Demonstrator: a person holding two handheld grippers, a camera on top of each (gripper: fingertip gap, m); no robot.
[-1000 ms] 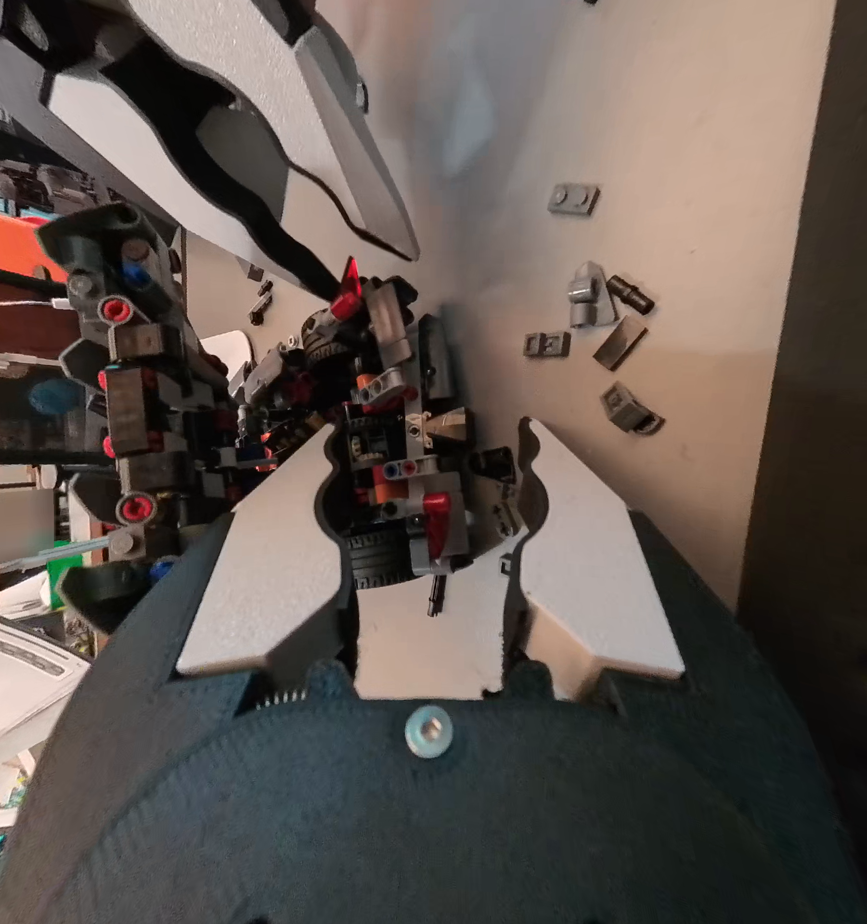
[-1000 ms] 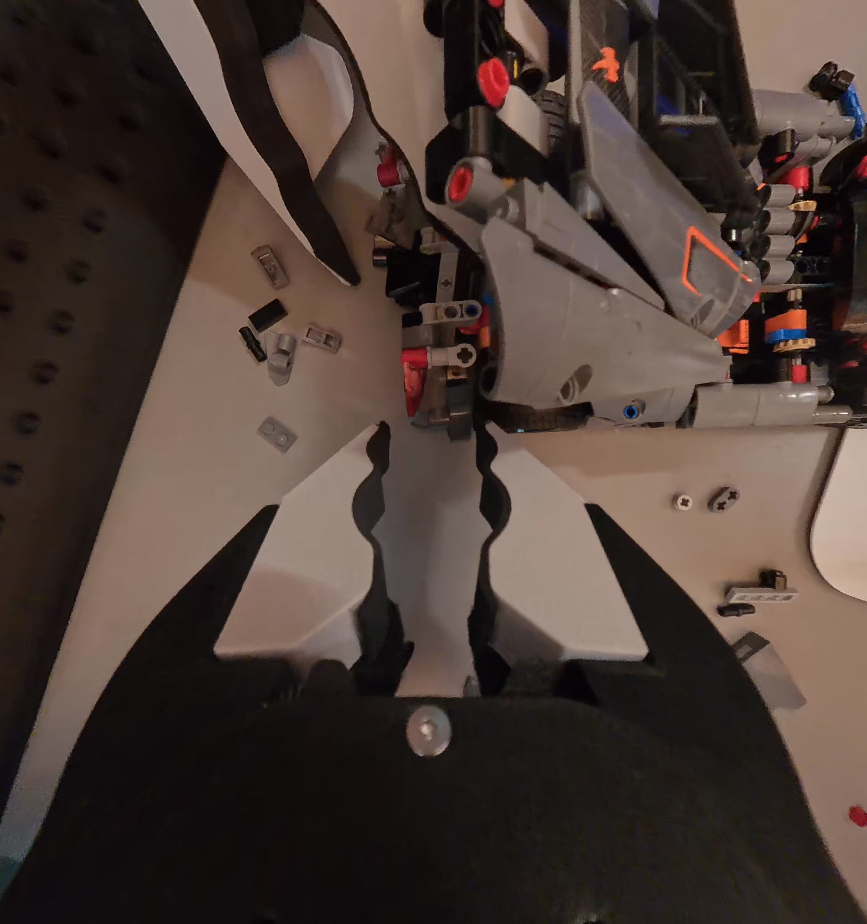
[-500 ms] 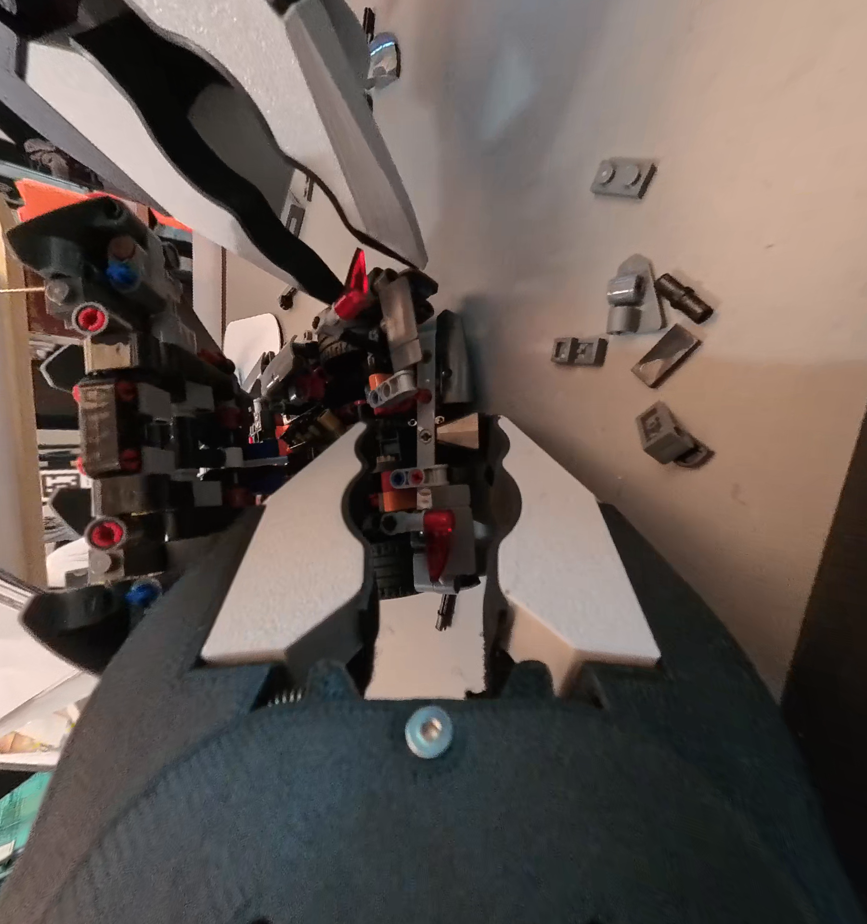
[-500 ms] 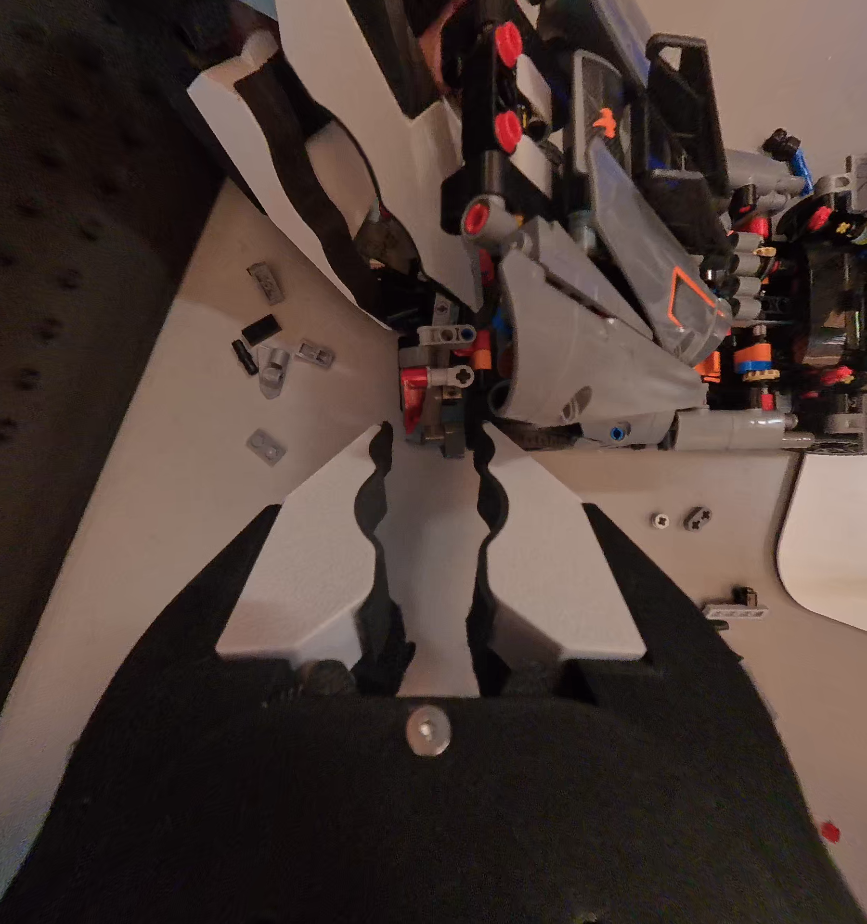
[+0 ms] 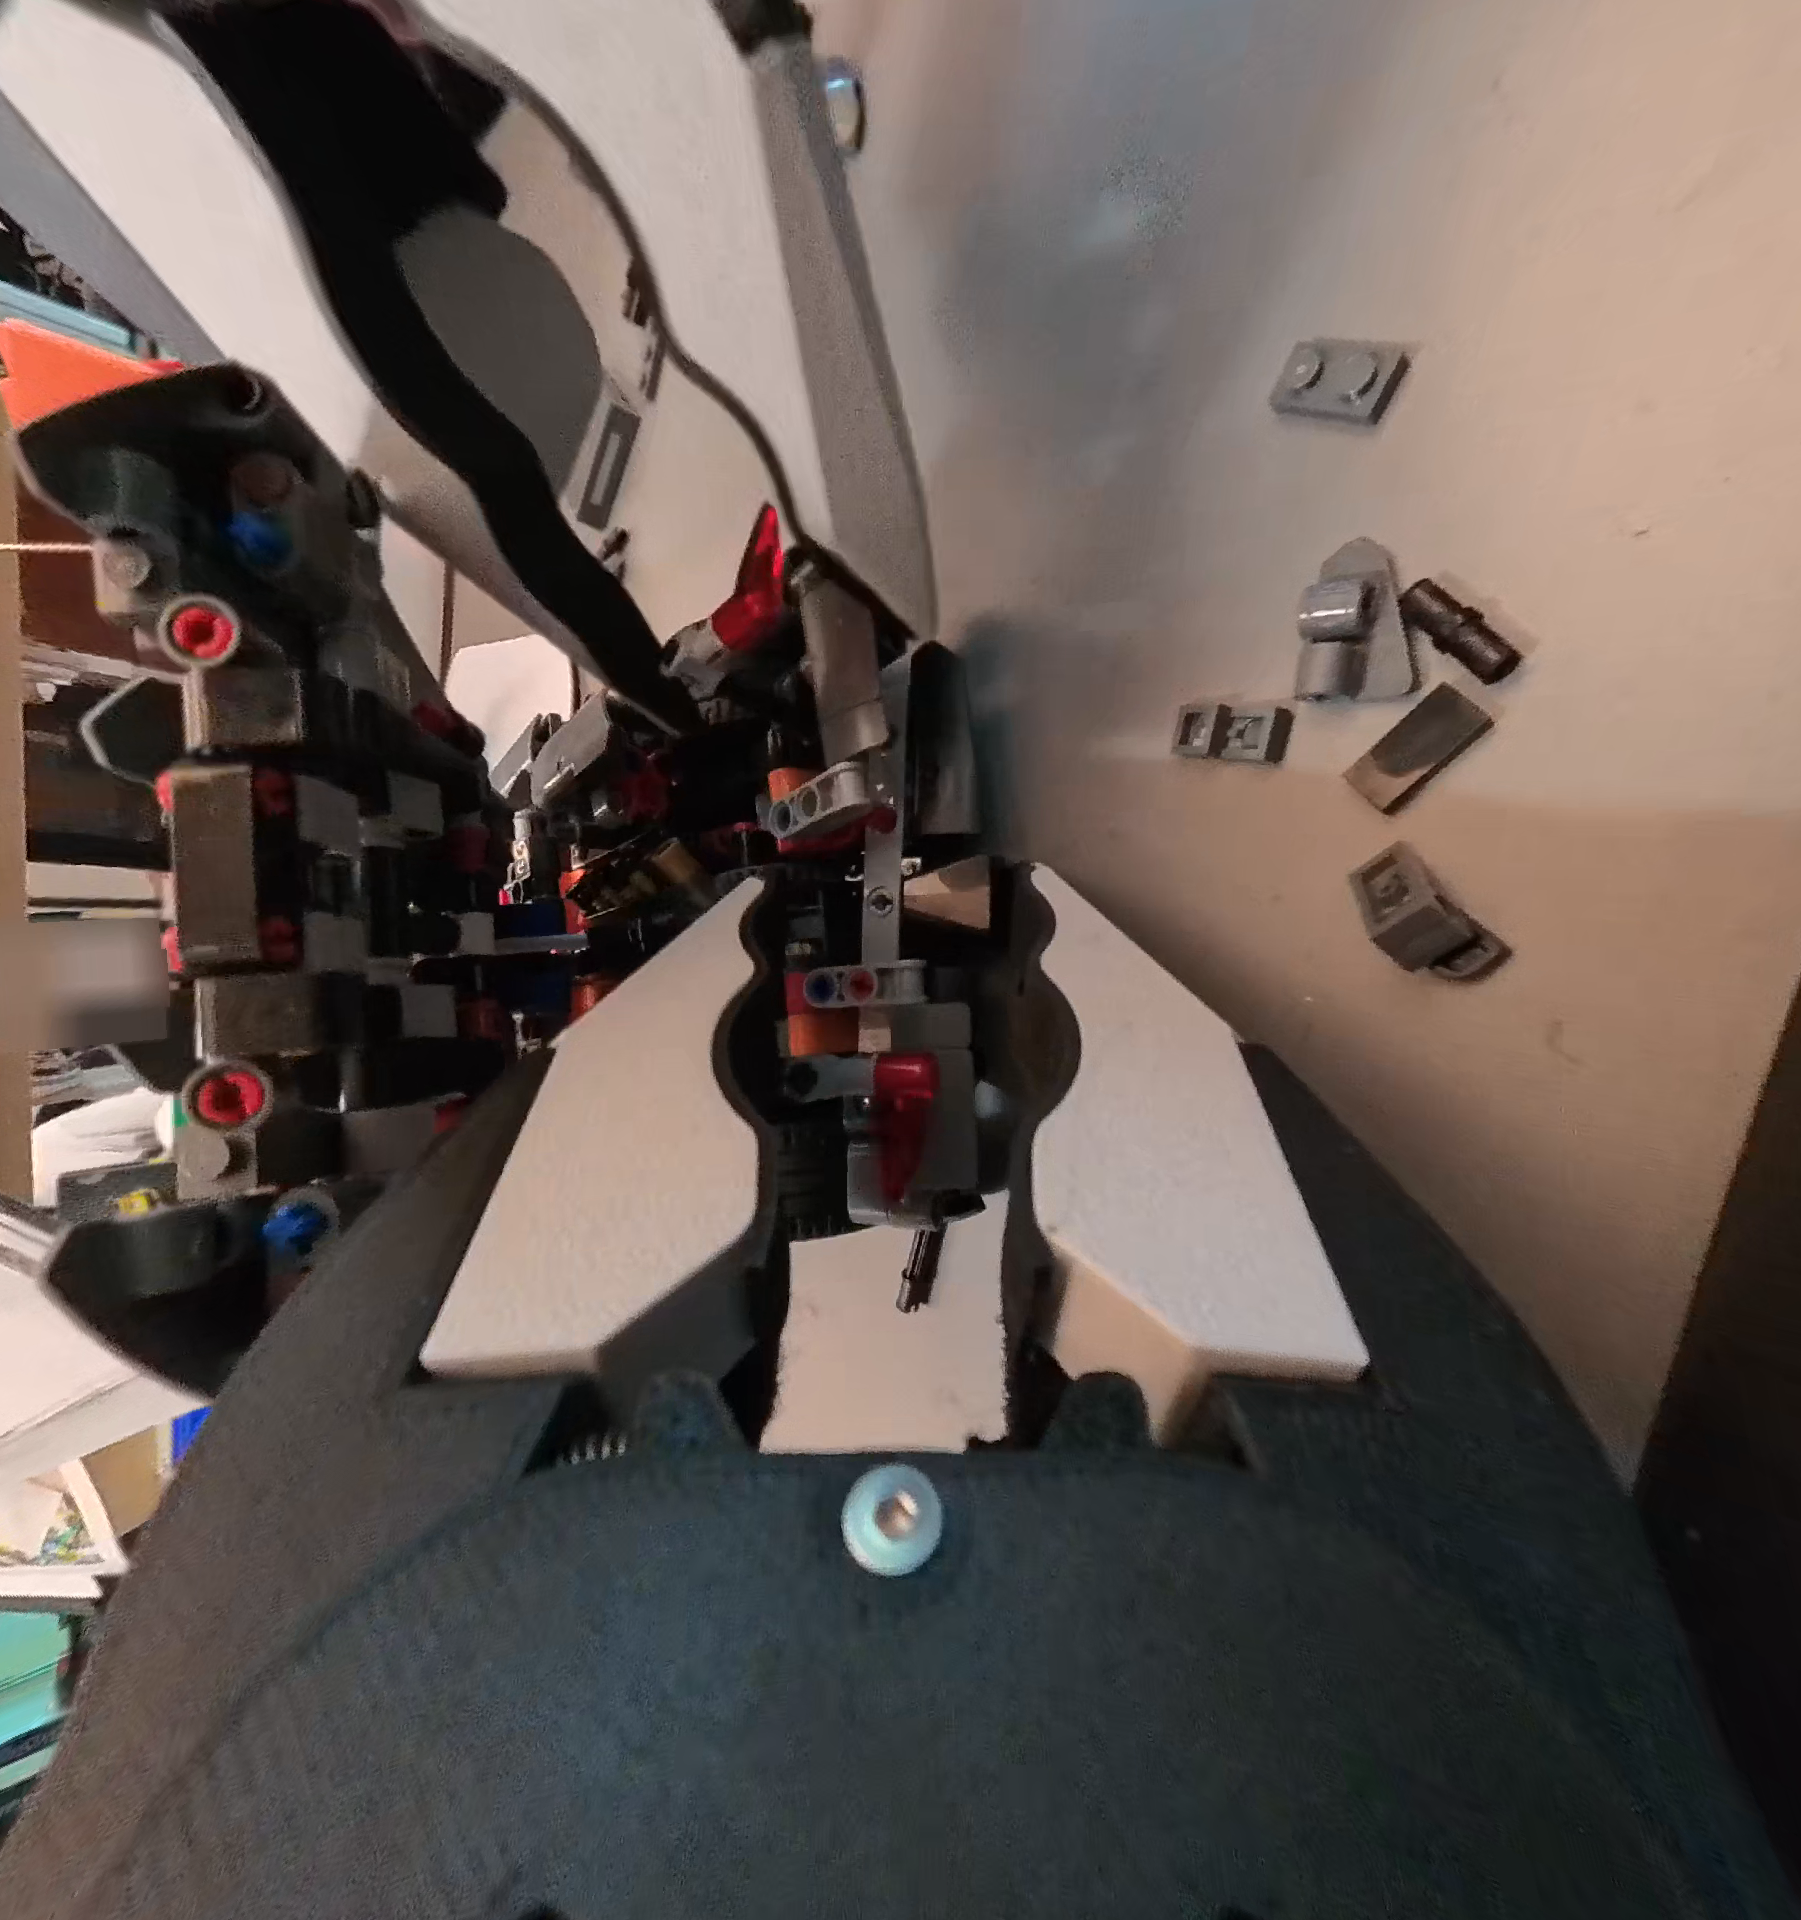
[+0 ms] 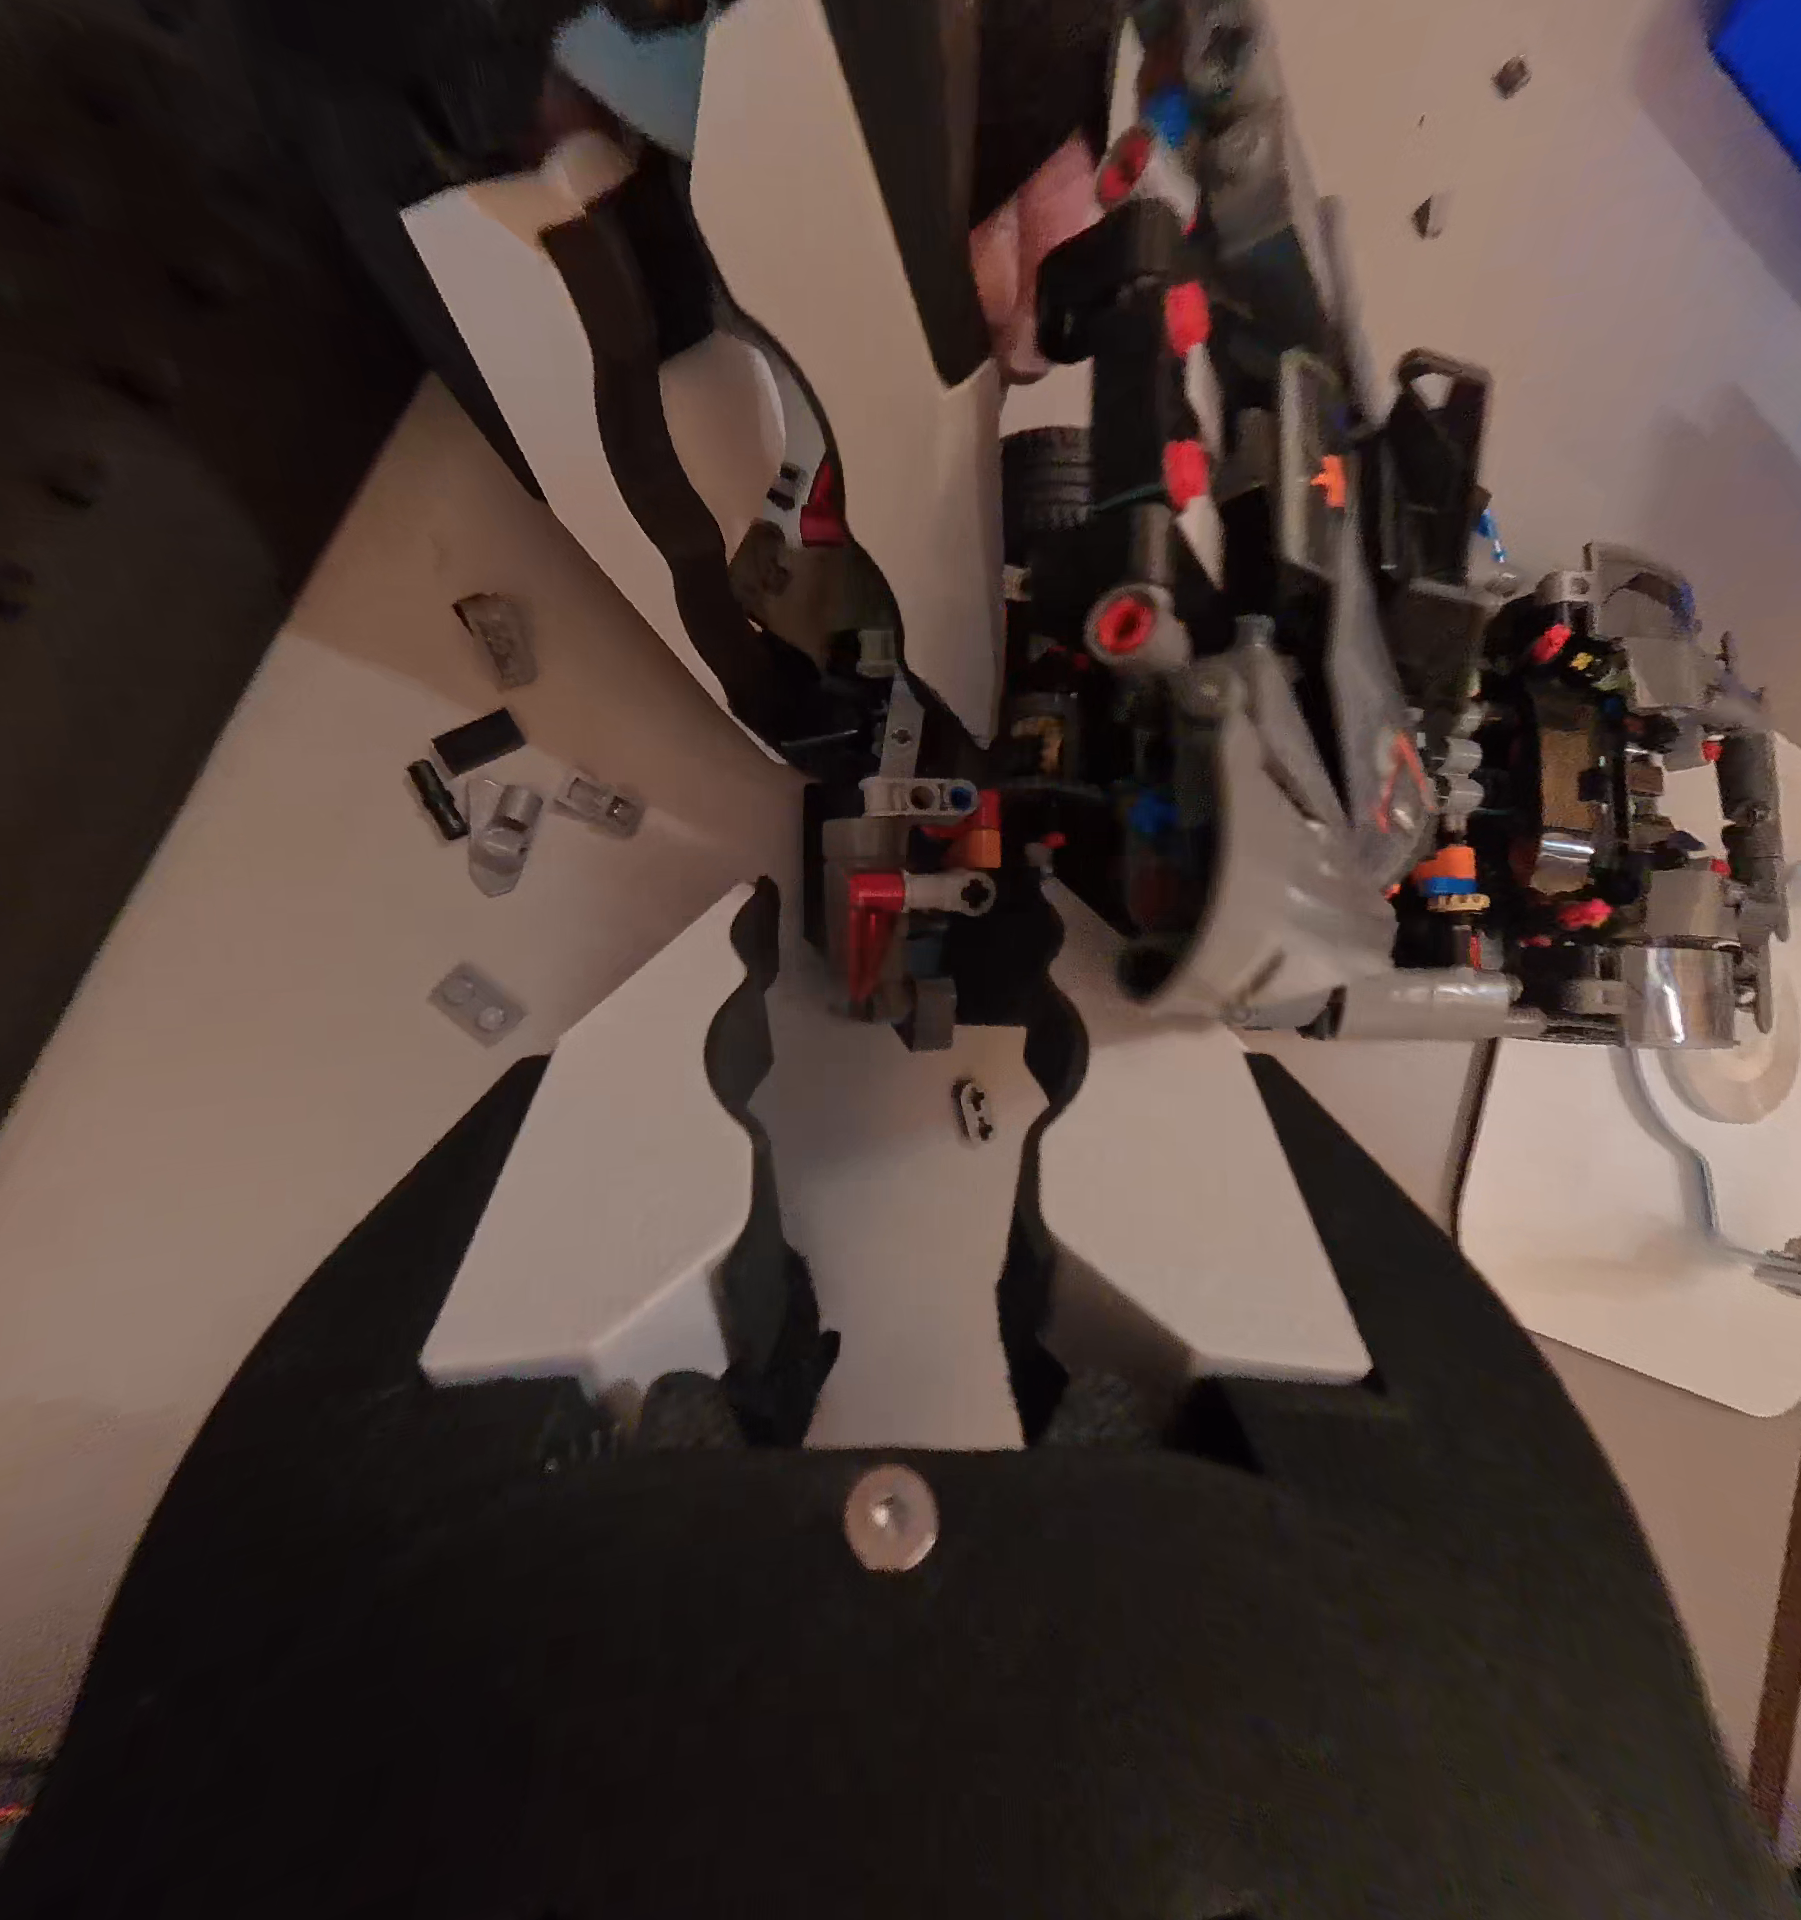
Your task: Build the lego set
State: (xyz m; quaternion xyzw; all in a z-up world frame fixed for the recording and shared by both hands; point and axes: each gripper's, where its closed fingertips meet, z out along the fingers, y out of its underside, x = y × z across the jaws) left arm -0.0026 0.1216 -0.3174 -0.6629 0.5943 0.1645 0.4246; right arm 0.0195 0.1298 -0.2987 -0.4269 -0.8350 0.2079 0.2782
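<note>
Left claw [image 5: 891, 935] pinching the end of the lego model [image 5: 875, 1049], raised off the cream worktop [image 6: 200, 1039], right claw [image 6: 901, 940] spread around its corner, loose grey pieces [image 5: 1395, 707] beside

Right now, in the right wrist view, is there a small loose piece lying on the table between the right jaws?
Yes, a small grey connector lies on the white table in the gap between the open jaws, apart from the lego model.

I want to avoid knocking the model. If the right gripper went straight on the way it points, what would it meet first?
Probably the lego model's near end, at the red piece between the right gripper's open fingertips. A small loose grey piece lies lower, likely passed over; depth is unclear.
</note>
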